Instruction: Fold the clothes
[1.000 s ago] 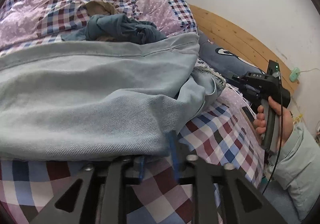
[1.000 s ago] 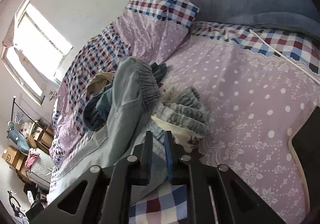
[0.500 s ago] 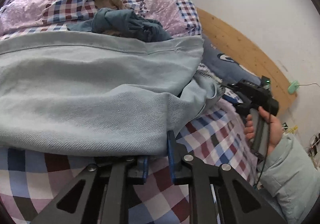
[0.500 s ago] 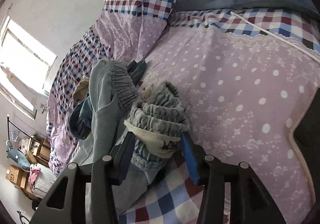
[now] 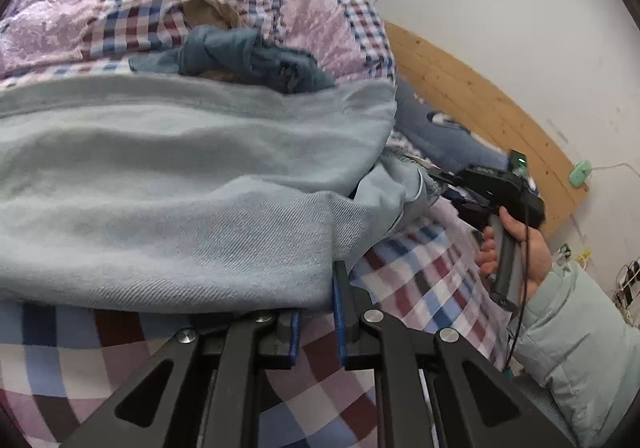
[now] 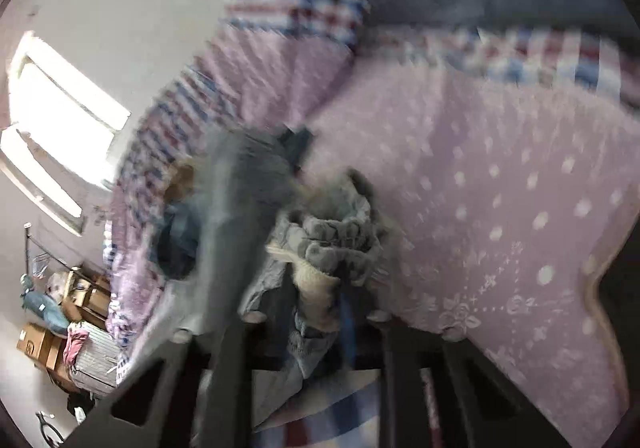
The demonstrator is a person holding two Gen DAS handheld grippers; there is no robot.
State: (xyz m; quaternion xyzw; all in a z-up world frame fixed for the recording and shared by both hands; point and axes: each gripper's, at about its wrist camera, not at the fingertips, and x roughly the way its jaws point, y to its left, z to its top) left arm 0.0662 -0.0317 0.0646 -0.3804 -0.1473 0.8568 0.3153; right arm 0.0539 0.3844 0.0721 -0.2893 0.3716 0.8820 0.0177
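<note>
Both tools gripping the pale blue trousers, ready to start a fold.

I have the left tool (image 5: 316, 312) nearly shut on the hem edge of the light blue trousers (image 5: 180, 184), which lie across the checked bedspread (image 5: 420, 288). My right tool (image 6: 320, 312) is closing on the bunched elastic waistband (image 6: 336, 236) (that view is blurred, but cloth sits between the jaws). Next, I judge, I must lift both ends together and keep the cloth taut to lay it over.
</note>
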